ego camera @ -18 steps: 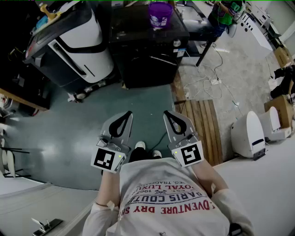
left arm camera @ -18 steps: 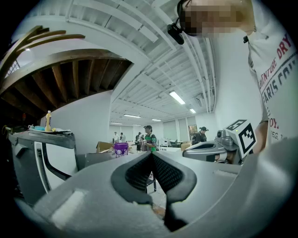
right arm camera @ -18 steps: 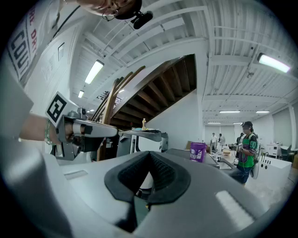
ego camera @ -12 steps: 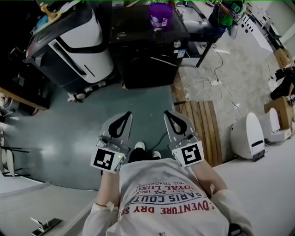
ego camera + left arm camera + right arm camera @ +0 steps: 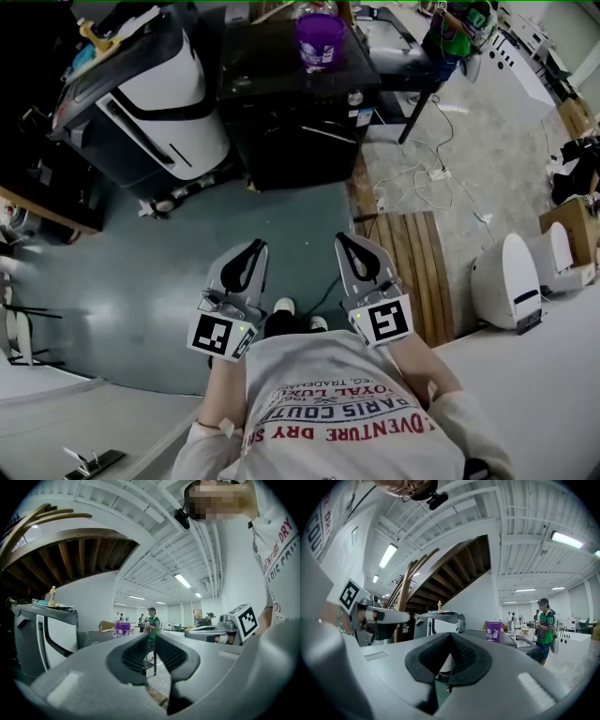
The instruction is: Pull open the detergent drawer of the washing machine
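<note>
Grey-green flooring (image 5: 141, 272) fills the left of the head view, and a white-and-black appliance (image 5: 159, 94) stands at its upper left. Just beside that, at top centre, is the black washing machine (image 5: 291, 122) with a purple tub (image 5: 321, 39) on top. Its front is too dark to pick out the detergent drawer. Well short of the machine, the left gripper (image 5: 258, 246) and the right gripper (image 5: 343, 240) are held side by side above the person's shoes (image 5: 284, 303). Both point toward the machine and touch nothing. Right of them lie wooden slats (image 5: 412, 272) and loose cables (image 5: 427, 173), which neither gripper view shows. The left gripper view looks level across the room. Its jaws are pressed together with nothing between them, and the purple tub sits beyond. A bystander (image 5: 151, 620) in a green top stands behind the jaw tips, and the right gripper's marker cube (image 5: 247, 620) shows toward the right. The right gripper view likewise shows closed, empty jaws. It adds the underside of a wooden staircase (image 5: 454, 569) overhead, unseen from the head camera.
</note>
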### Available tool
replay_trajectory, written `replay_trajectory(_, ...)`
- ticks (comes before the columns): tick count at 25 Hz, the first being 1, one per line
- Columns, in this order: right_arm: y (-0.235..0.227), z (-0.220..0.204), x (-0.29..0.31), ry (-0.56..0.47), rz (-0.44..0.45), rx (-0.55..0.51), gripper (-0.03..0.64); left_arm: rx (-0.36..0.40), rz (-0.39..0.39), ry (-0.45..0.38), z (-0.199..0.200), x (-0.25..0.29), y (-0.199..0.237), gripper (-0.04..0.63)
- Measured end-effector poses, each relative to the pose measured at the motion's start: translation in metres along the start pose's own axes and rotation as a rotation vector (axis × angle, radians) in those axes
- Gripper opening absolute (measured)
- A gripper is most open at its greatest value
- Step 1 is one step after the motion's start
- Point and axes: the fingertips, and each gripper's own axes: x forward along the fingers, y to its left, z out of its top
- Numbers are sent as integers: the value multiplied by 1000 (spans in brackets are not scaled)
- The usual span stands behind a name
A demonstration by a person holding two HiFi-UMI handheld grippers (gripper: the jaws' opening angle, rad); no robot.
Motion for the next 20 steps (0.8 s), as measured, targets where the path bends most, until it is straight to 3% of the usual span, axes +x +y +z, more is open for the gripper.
replay_trajectory(1, -3, 0, -1, -5, 1, 1, 0, -19, 20, -2, -2, 2, 3, 118)
replay_trajectory(2, -5, 0, -1, -8, 3, 1, 0, -39, 35, -1, -4, 4, 6, 285)
replay_trajectory(3, -7, -1, -1, -9, 4, -1, 0, -57, 44, 1, -6, 6, 8, 351)
replay_trajectory(11, -25, -18, 28, 10, 18, 20, 0, -61, 68, 23, -18, 26, 35, 350)
replay_trajectory(20, -47, -26, 122, 32, 40, -17, 0, -98, 68, 9, -32, 87, 119, 350)
